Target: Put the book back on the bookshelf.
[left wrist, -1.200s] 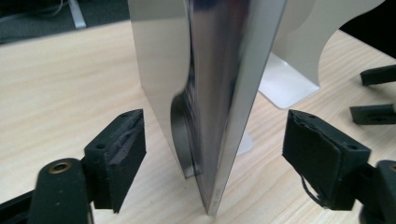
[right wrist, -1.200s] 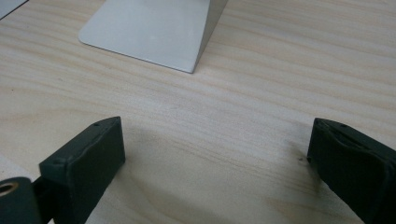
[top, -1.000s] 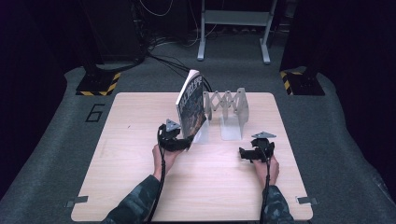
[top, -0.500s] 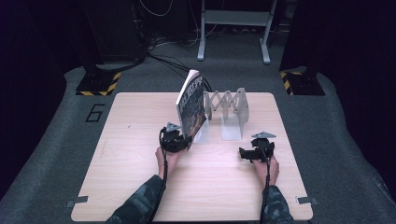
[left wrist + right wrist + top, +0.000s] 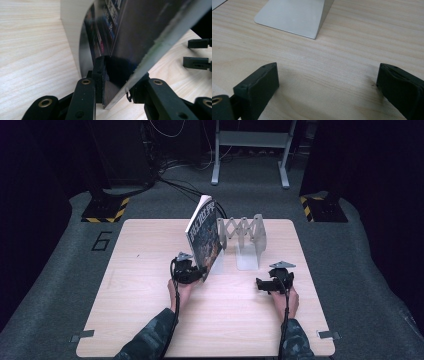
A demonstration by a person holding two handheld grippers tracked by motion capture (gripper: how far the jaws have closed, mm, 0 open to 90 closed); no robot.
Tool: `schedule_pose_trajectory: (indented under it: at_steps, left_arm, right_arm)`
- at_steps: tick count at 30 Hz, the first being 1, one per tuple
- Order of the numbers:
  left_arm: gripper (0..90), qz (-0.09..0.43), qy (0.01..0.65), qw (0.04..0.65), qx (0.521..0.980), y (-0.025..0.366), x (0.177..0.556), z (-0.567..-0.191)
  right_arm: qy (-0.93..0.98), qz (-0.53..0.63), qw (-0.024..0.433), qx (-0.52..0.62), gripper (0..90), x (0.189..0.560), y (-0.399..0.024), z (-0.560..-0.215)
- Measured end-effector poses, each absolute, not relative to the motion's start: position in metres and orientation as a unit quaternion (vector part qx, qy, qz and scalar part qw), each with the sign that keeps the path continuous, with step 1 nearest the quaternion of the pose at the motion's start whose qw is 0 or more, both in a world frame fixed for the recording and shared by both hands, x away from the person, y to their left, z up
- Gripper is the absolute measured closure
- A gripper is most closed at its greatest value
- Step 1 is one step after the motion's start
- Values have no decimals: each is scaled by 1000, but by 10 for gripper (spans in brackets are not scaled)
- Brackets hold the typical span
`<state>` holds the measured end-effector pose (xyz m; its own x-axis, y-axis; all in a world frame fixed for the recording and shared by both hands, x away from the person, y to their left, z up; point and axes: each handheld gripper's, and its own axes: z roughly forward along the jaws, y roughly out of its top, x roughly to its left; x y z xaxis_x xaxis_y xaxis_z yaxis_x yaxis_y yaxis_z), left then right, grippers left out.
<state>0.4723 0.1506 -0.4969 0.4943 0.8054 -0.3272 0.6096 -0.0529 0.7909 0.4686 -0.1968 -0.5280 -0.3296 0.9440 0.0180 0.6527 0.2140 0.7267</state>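
Left tool [image 5: 198, 276]: clenched on the lower corner of the book [image 5: 204, 232]. The left gripper view shows both black pads [image 5: 100, 72] pressing the covers [image 5: 140, 32] from either side, pages between them. The jaws have just been closing, with the book between them.

Book: stands tilted on the wooden desk [image 5: 135, 270], its top leaning away from the person. Its far side is just beside the left plate of the grey accordion book rack [image 5: 241, 234]; whether the two touch cannot be told.

Right tool [image 5: 260, 284]: released, jaws wide apart with bare desk between them. In the right gripper view it faces the flat foot of the rack [image 5: 292, 16], near but apart from it.
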Motion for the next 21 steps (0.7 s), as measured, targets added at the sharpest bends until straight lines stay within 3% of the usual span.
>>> schedule_pose_trajectory:
  at_steps: [21]
  left_arm:
    - [623, 82, 476, 488, 727, 137, 463, -496]
  right_arm:
    - [746, 328, 224, 534, 34, 469, -197, -528]
